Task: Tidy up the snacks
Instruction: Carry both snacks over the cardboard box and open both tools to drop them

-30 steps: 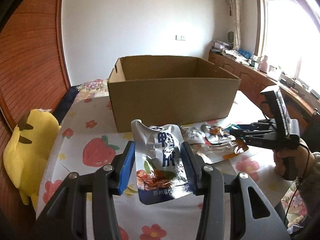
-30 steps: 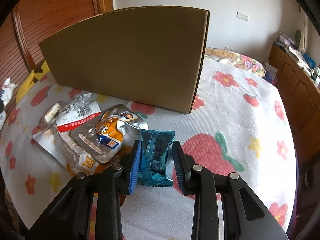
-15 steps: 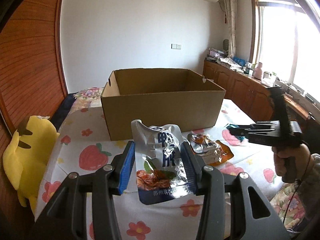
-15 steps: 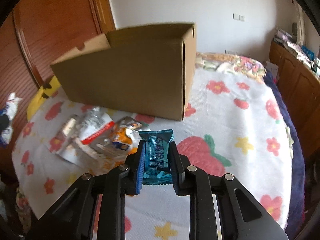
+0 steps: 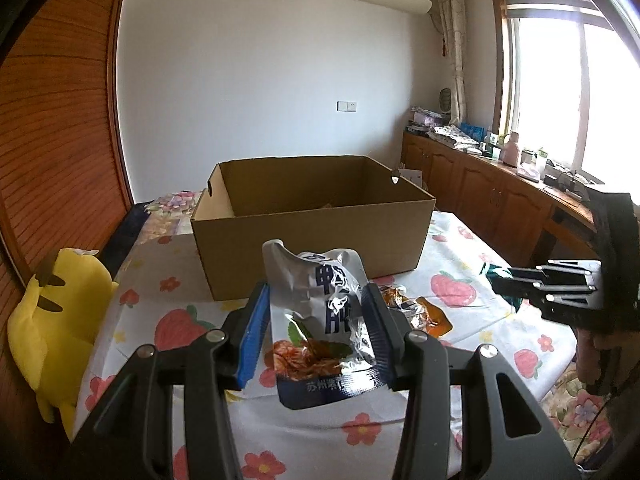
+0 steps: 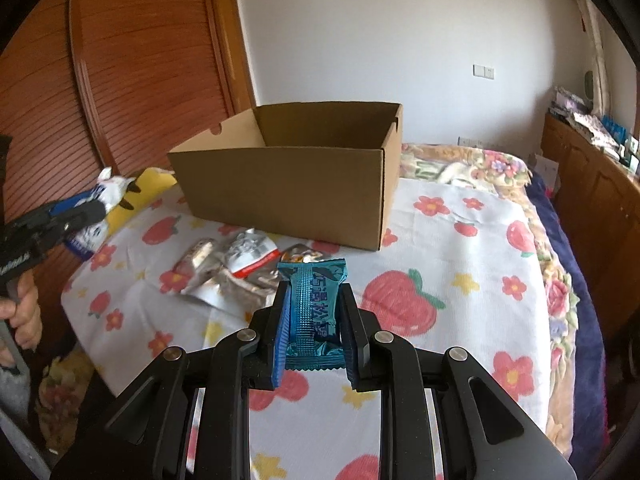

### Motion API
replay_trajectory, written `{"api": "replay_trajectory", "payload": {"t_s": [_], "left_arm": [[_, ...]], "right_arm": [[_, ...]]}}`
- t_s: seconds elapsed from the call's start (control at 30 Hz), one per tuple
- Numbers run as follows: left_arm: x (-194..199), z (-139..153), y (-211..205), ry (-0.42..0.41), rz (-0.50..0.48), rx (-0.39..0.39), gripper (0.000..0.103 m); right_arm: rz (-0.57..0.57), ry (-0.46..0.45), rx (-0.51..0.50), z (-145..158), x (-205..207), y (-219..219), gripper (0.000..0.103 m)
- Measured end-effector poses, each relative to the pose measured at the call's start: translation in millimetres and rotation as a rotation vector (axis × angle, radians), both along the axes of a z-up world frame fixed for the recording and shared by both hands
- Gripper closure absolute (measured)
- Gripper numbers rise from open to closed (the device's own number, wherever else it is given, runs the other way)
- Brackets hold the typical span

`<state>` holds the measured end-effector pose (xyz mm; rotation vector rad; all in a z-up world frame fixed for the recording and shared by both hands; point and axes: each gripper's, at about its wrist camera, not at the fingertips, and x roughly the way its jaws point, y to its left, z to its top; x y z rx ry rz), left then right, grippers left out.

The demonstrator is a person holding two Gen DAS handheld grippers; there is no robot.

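1. My left tongs (image 5: 316, 334) are closed on a silver pouch (image 5: 324, 328) with blue print, gripping it by both side edges and holding it up above the flowered tablecloth (image 5: 168, 288).
2. My right tongs (image 6: 313, 322) are clamped on a teal wrapper (image 6: 314, 312), also held in the air above the cloth; its upper end sticks up past the fingertips.
3. The open cardboard box (image 5: 312, 216) sits on the cloth towards the far edge, well beyond both held snacks. I cannot tell what, if anything, lies inside it.
4. A small pile of loose snacks (image 6: 236, 268), silver and orange packets touching one another, lies on the cloth just in front of the box's near wall.
5. From the left wrist view the right tongs (image 5: 500, 284) show at the right side, with the teal wrapper barely visible at their tip.
6. A yellow plush toy (image 5: 52, 332) leans beside the cloth's left edge, next to the wooden wall.
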<state>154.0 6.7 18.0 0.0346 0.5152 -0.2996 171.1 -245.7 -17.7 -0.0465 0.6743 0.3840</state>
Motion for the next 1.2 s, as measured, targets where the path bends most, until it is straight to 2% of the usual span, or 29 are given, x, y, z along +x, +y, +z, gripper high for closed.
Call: {"api": "replay_trajectory", "payload": {"t_s": [0.23, 0.63, 0.93, 1.2], "left_arm": [[-3.4, 10.0, -3.9, -0.033, -0.005, -0.013, 0.057], [1.3, 36.1, 0.5, -0.081, -0.010, -0.049, 0.057], [34.6, 55.2, 6.1, -0.117, -0.011, -0.053, 0.057], [74.8, 56.3, 2.9, -0.129, -0.024, -0.041, 0.057]], "right_arm": [[0.007, -0.032, -0.007, 9.1, -15.0, 4.1, 0.082], [0.046, -0.132, 0.015, 59.9, -30.2, 19.8, 0.082], [0.079, -0.208, -0.017, 95.1, -16.0, 41.0, 0.082], [0.105, -0.233, -0.028, 100.0, 15.6, 57.0, 0.082]]}}
